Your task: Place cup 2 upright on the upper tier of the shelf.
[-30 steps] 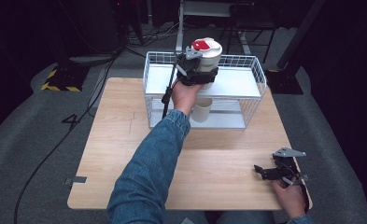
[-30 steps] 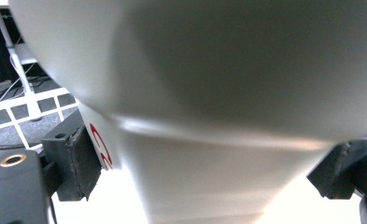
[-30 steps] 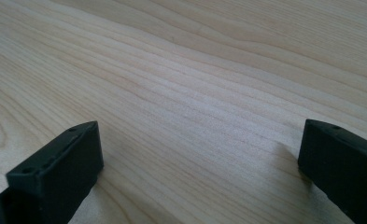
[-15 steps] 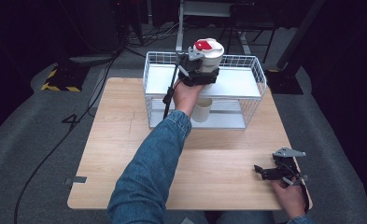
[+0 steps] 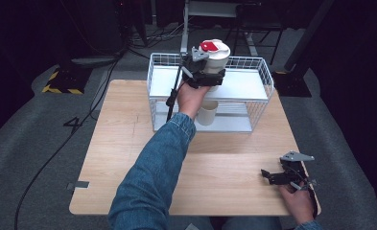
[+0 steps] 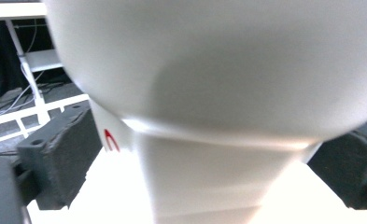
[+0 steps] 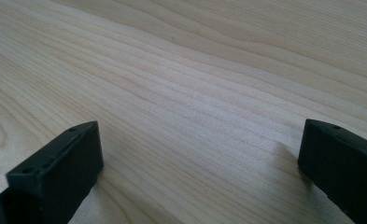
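Observation:
A white cup [image 5: 216,51] with a red mark on its top stands on the upper shelf of a white wire rack [image 5: 253,86]. My left gripper [image 5: 209,73] reaches over the rack's front. Its jaws have just been opening. The cup [image 6: 209,93] is still between the jaws, and the left pad [image 6: 59,158] stands apart from its wall. My right gripper [image 5: 273,176] rests near the table's front right corner, open, with only bare wood between its fingertips [image 7: 59,163].
A second, beige cup [image 5: 206,114] stands on the rack's lower level, just under my left hand. The wooden table [image 5: 128,158] extends in front of the rack. A cable [image 5: 171,96] hangs from the left gripper. Dark floor surrounds the table.

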Motion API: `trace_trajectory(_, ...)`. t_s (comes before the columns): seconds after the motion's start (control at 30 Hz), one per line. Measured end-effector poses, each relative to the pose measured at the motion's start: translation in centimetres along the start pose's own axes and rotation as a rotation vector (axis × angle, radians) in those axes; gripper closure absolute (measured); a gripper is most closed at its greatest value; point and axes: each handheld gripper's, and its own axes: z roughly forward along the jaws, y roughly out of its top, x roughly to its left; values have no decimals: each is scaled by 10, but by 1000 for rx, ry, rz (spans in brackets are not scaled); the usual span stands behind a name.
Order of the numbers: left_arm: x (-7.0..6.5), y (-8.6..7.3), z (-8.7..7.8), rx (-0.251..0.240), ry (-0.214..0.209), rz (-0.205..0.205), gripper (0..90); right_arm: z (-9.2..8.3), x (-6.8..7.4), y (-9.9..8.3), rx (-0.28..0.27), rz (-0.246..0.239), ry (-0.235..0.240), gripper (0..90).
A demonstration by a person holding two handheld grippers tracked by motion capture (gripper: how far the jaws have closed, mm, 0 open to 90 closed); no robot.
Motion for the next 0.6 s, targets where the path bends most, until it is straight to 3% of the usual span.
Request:
trace_trajectory(0.17,1,1,-8,21,-8,-18,2,0,0,0,-1,-1,0,3)
trace_trajectory(0.37,-3,2,-26,11,-23,11,1,0,0,0,-1,-2,0,3)
trace_trajectory(0.6,-4,0,-51,-14,-45,8,2,0,0,0,0,0,1,4)
